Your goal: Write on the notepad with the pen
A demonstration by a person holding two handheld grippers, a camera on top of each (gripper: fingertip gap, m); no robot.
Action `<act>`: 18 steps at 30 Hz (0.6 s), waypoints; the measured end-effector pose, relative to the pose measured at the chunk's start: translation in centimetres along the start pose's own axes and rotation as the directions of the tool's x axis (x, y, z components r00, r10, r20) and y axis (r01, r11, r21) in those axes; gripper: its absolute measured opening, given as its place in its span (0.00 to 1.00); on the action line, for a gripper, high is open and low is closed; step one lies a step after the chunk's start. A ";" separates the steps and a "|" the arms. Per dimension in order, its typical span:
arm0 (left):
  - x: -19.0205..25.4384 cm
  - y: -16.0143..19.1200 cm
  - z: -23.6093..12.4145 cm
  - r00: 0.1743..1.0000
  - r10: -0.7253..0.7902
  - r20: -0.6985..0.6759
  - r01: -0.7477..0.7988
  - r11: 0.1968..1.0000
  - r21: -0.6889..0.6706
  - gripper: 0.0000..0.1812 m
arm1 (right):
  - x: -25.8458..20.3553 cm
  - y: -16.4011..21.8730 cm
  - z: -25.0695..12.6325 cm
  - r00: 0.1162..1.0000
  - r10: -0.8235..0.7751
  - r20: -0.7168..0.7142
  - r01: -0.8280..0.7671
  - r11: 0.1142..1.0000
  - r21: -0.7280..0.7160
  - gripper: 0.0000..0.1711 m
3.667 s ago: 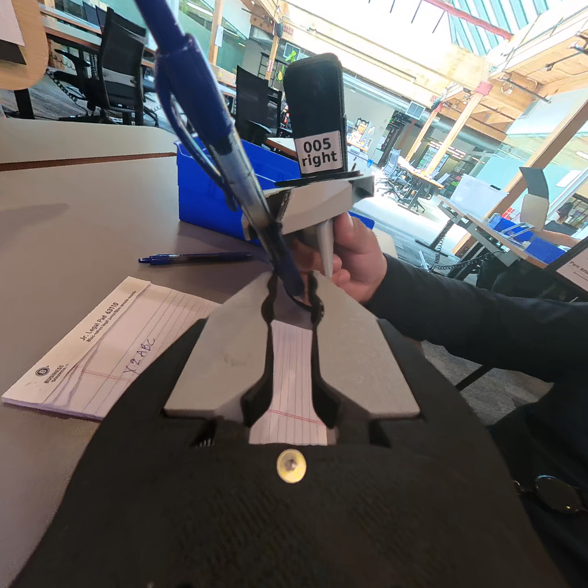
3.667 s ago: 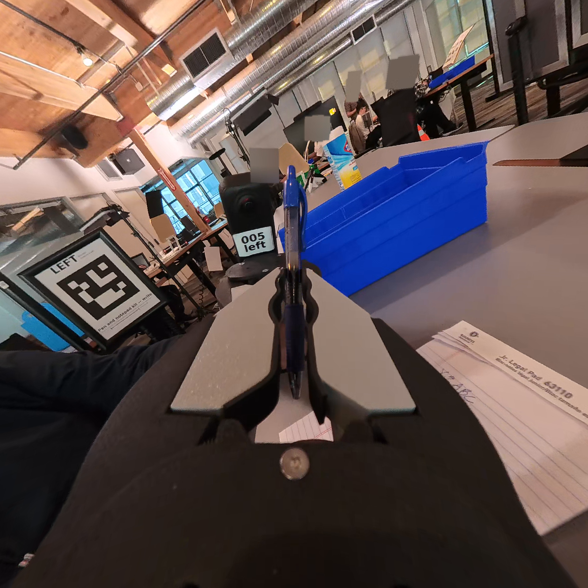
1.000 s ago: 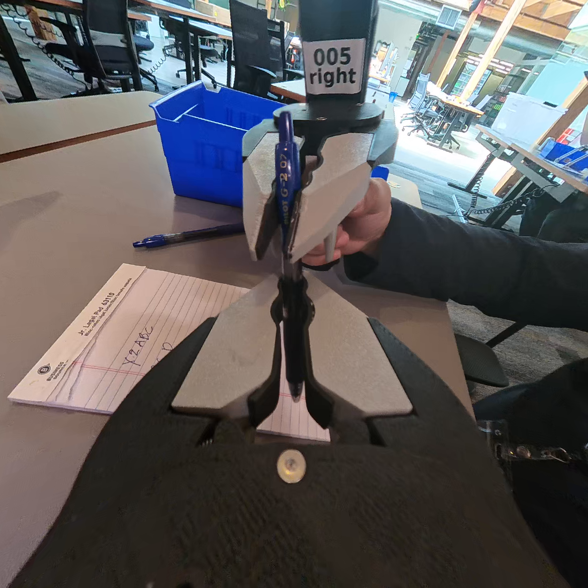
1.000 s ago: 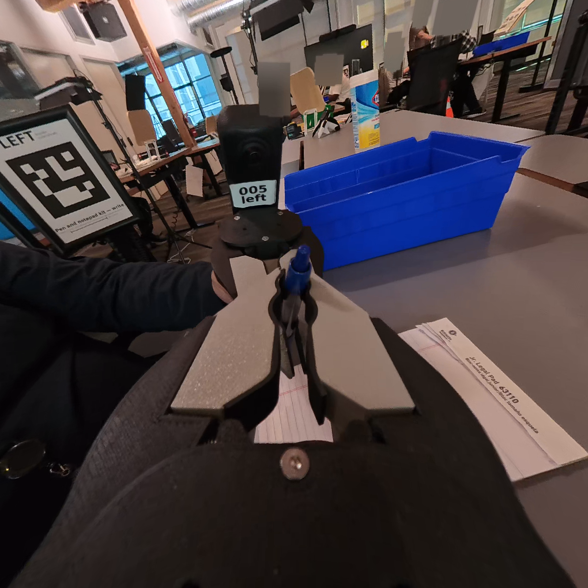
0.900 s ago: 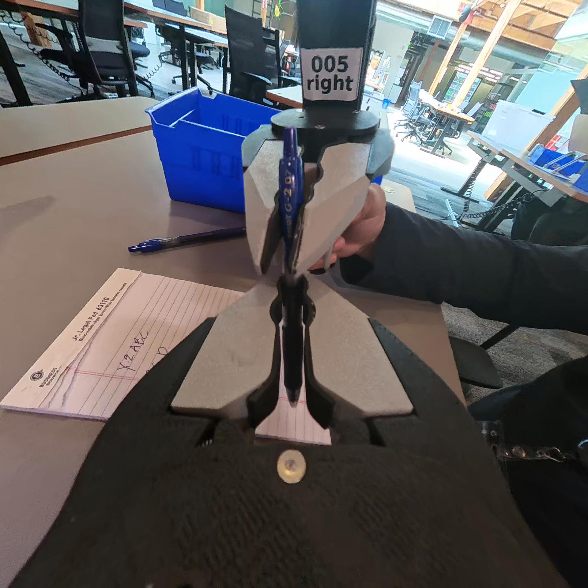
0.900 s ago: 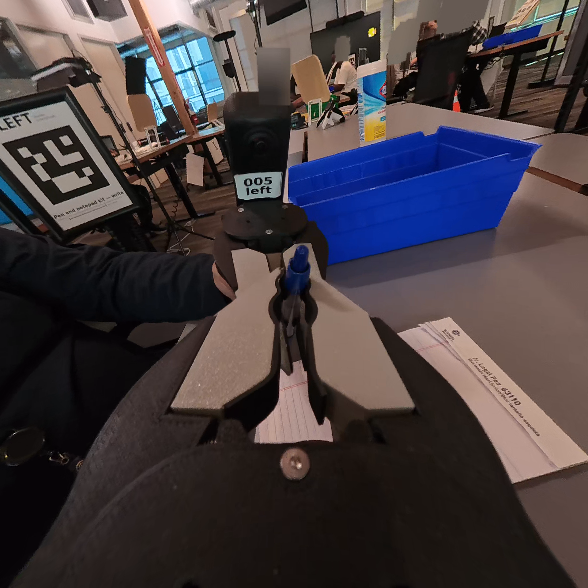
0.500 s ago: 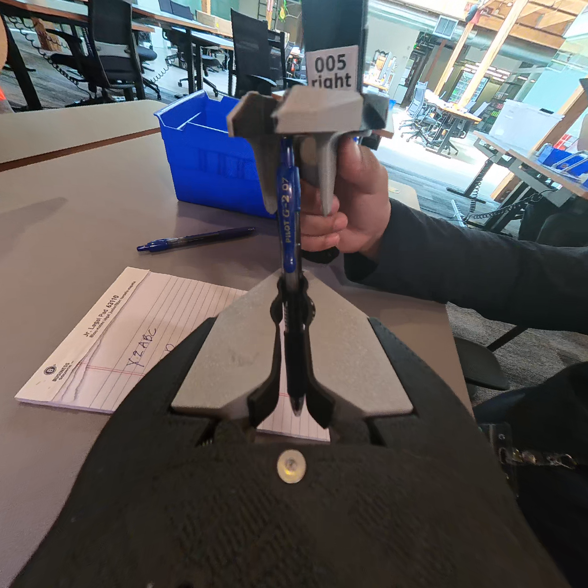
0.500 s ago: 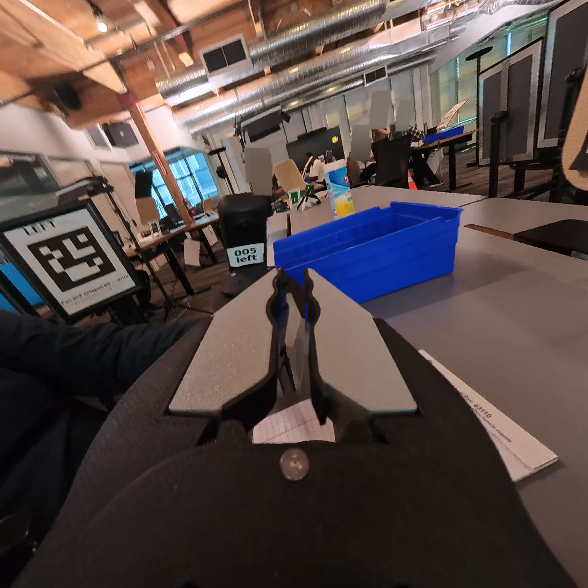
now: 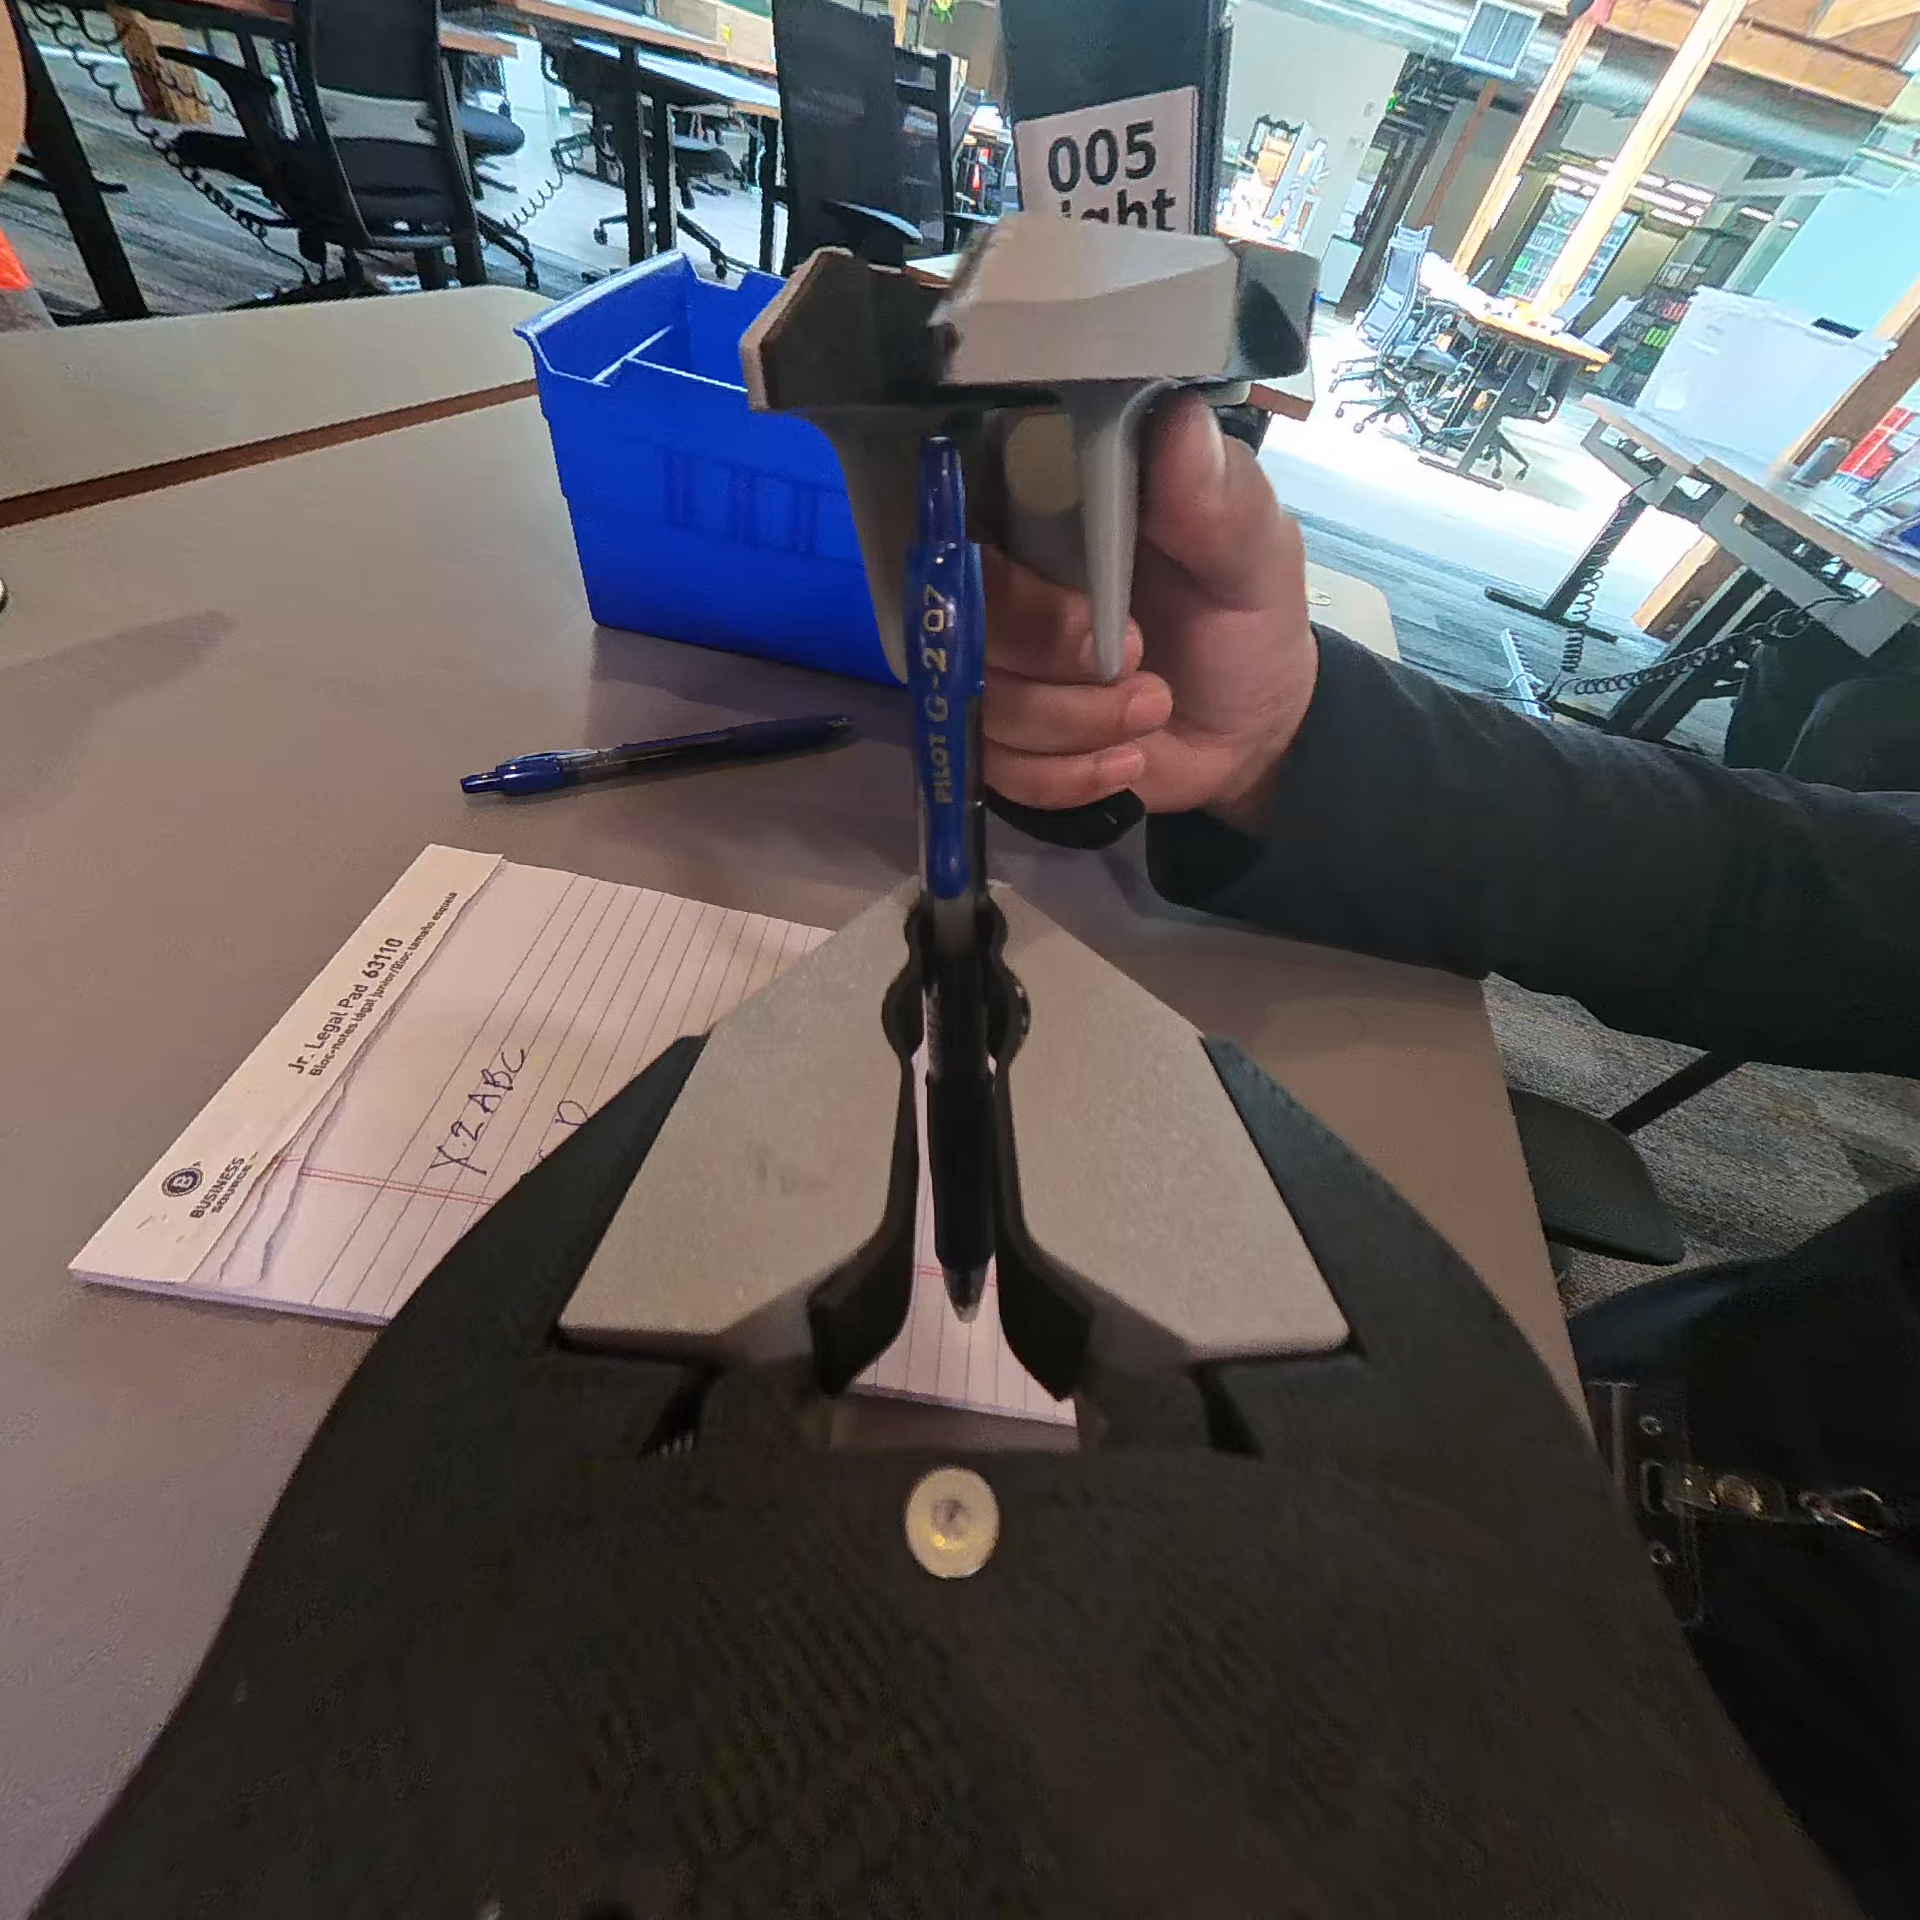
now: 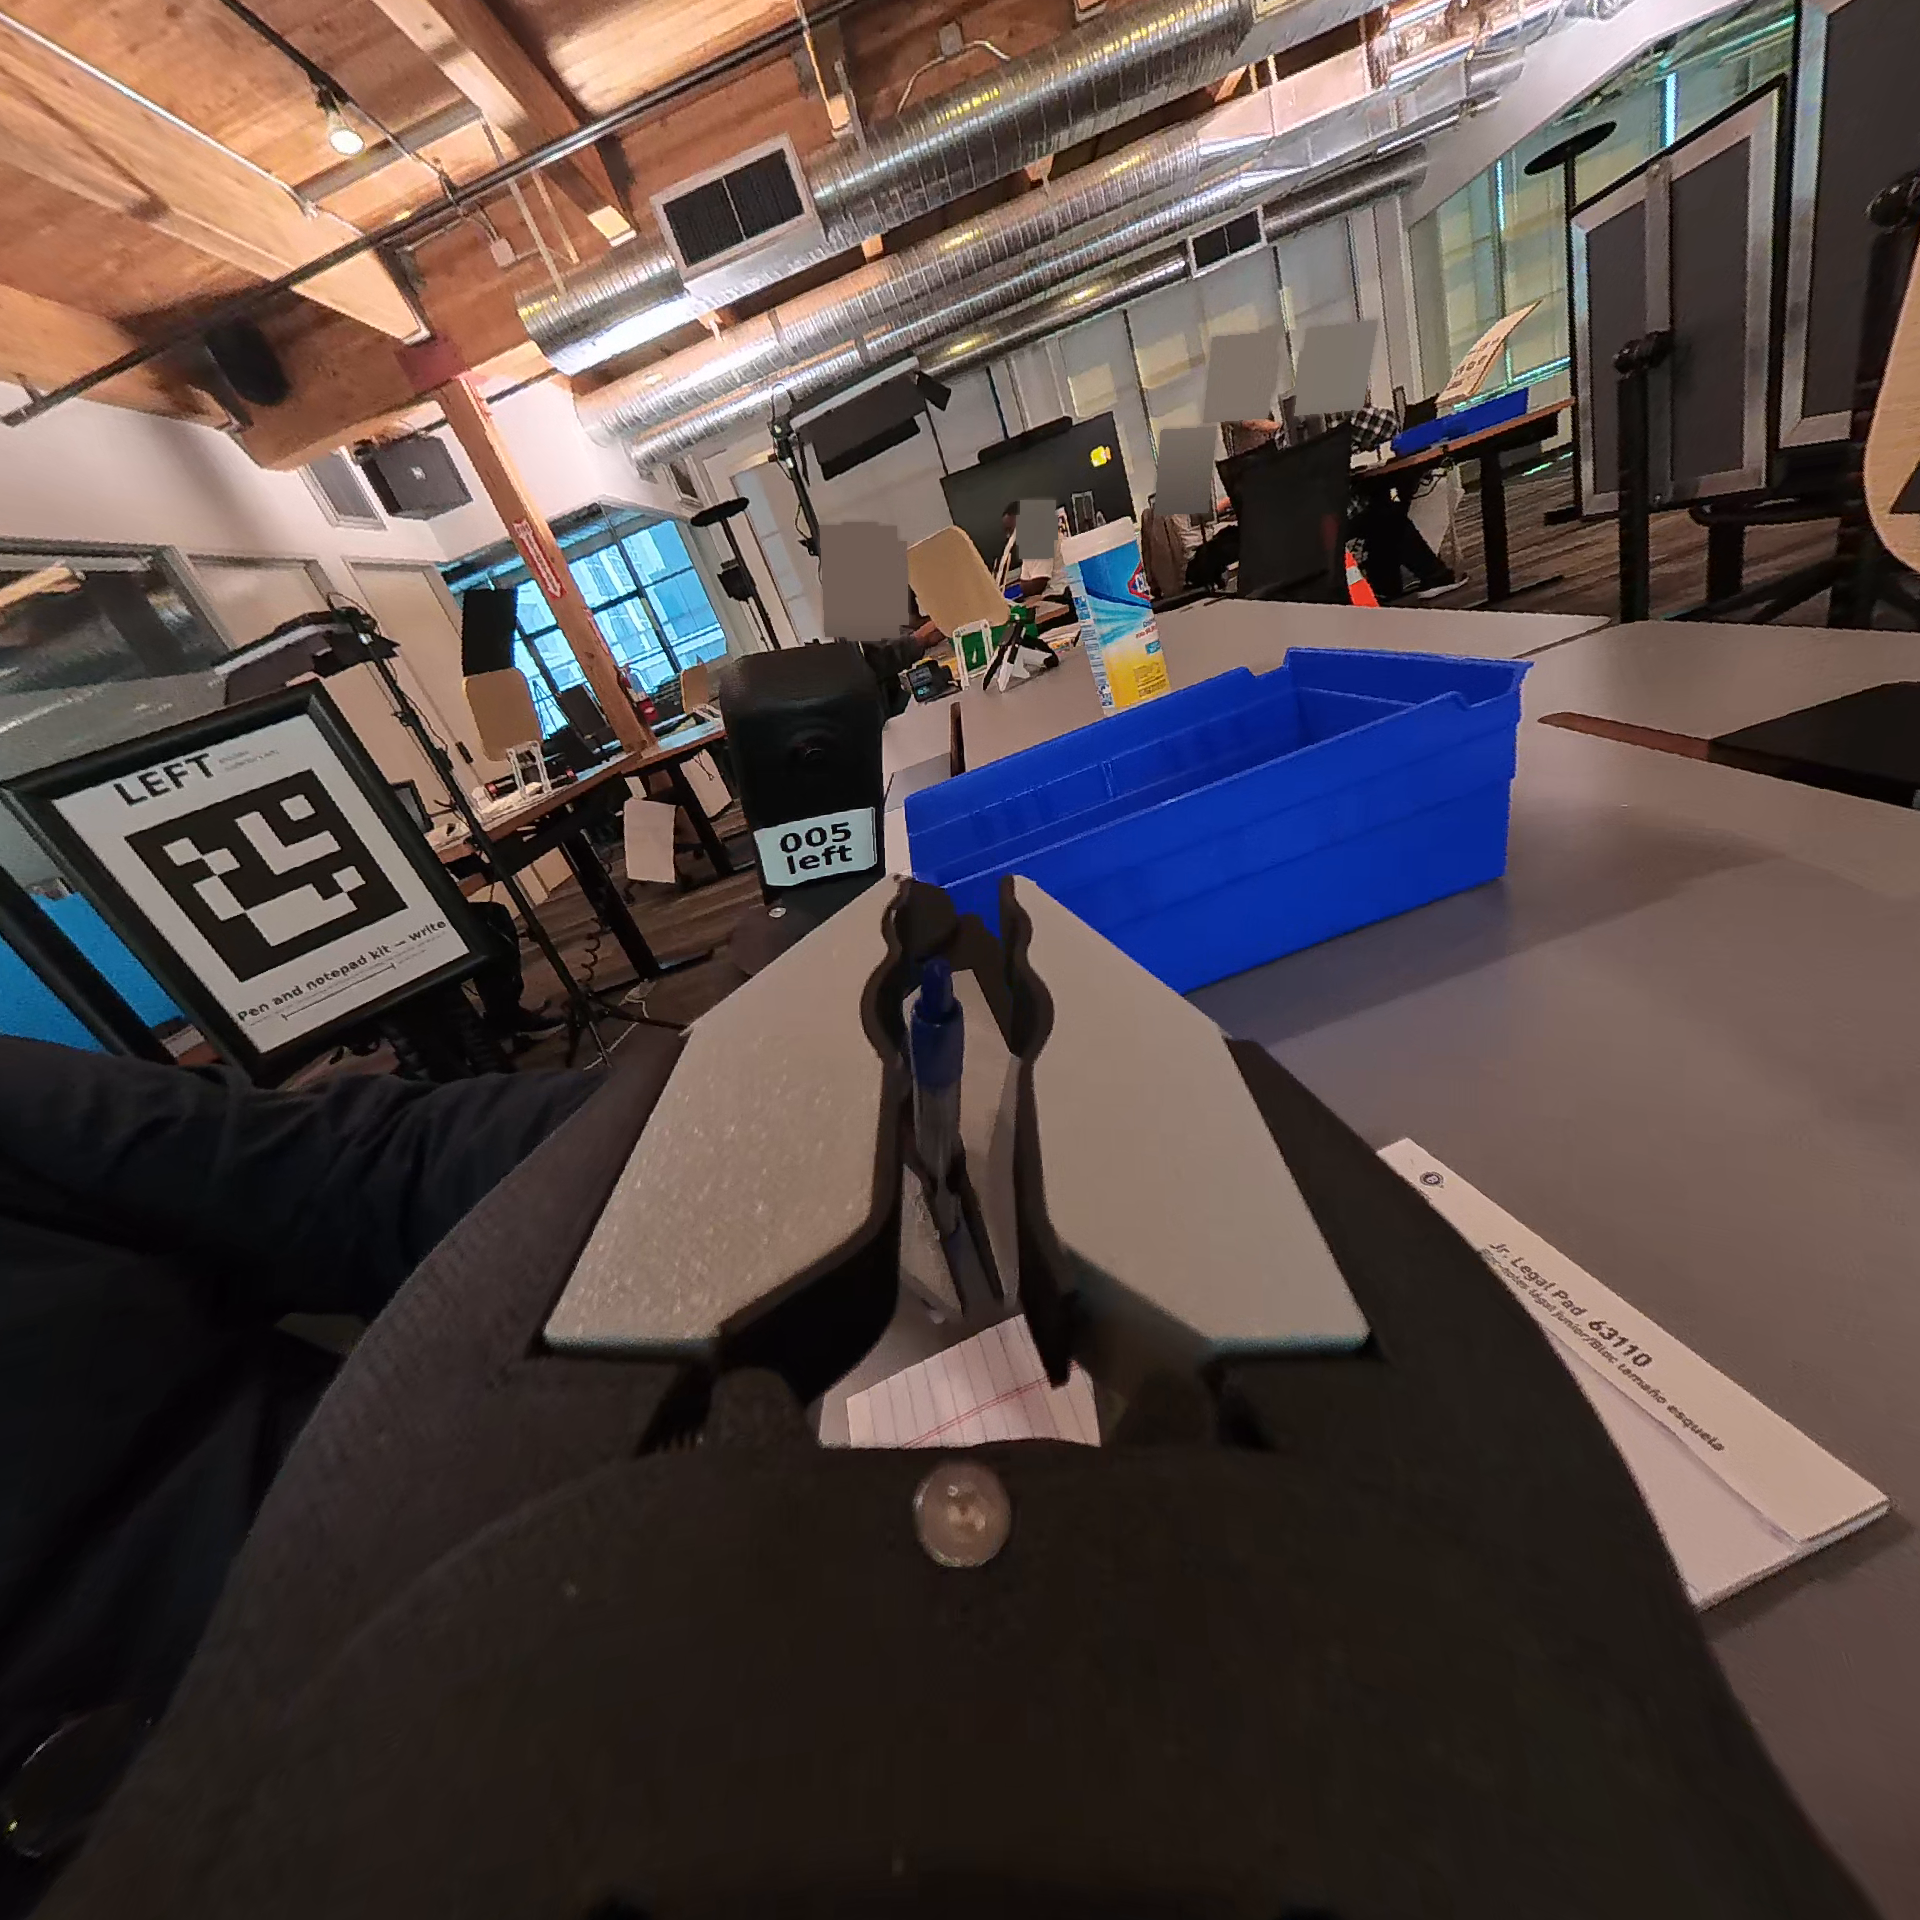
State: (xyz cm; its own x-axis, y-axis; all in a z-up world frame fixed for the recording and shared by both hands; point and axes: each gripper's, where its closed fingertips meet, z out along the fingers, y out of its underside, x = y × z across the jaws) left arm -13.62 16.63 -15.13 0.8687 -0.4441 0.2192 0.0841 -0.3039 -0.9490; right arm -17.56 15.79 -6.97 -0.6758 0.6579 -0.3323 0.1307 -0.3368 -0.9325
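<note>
Your left gripper [image 9: 954, 935] clamps the blue pen [image 9: 951, 675] upright, tip toward the notepad [image 9: 436, 1081], for writing. Your right gripper [image 9: 997, 644], spread wide, no longer grips it.

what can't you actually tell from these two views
- Notepad: in the left wrist view the left claw covers its near right part, including most of a second handwritten line.
- Pen: its top end is hidden behind the right claw; whether that claw grips it cannot be told.
- Blue bin: neither view shows its whole floor.
</note>
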 end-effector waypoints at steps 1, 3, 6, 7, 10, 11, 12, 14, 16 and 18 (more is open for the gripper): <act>0.0 0.0 0.0 1.000 0.003 0.003 -0.003 1.000 -0.001 0.02 | -0.1 -0.1 -0.1 1.000 -0.002 0.005 0.002 1.000 0.005 0.08; -0.1 0.1 0.0 1.000 -0.003 0.007 0.003 1.000 -0.004 0.02 | 0.0 -0.3 -0.2 1.000 -0.004 -0.005 0.004 1.000 0.019 0.07; -0.2 0.2 0.0 1.000 -0.008 0.007 0.008 1.000 -0.010 0.02 | 0.1 -0.6 -0.5 1.000 -0.013 -0.013 0.013 0.999 0.032 0.01; -0.1 0.3 0.1 1.000 -0.007 0.004 0.007 1.000 -0.013 0.02 | 0.2 -0.6 -0.6 1.000 -0.013 -0.015 0.013 0.999 0.035 0.01; 0.0 0.4 0.2 1.000 0.000 0.005 0.000 1.000 -0.022 0.02 | 0.2 -0.3 -0.3 1.000 -0.003 -0.013 0.004 1.000 0.026 0.00; 0.0 0.4 0.2 1.000 0.000 0.002 0.000 1.000 -0.024 0.02 | 0.1 0.0 -0.2 1.000 -0.004 -0.011 0.004 1.000 0.015 0.00; 0.0 0.4 0.2 1.000 -0.001 0.001 0.001 1.000 -0.023 0.02 | 0.2 0.3 0.0 1.000 -0.008 -0.015 0.008 1.000 0.001 0.00; 0.1 0.3 0.1 1.000 -0.001 -0.003 0.001 1.000 -0.022 0.02 | 0.1 0.8 0.3 1.000 -0.023 -0.016 0.022 0.999 -0.024 0.00; 0.2 0.4 0.2 1.000 0.005 -0.008 -0.005 1.000 -0.031 0.02 | -0.1 0.9 0.5 1.000 -0.027 -0.003 0.027 0.999 -0.030 0.00; 0.5 0.4 0.2 1.000 0.015 -0.019 -0.016 0.999 -0.035 0.02 | -0.2 1.0 0.5 1.000 -0.024 0.000 0.024 0.999 -0.034 0.00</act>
State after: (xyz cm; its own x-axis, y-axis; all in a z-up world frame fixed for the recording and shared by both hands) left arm -13.06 16.46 -15.48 0.8607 -0.4644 0.2088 0.0529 -0.3264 -0.9438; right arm -17.66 15.00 -7.74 -0.6787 0.6657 -0.3101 0.1392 -0.2980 -0.9444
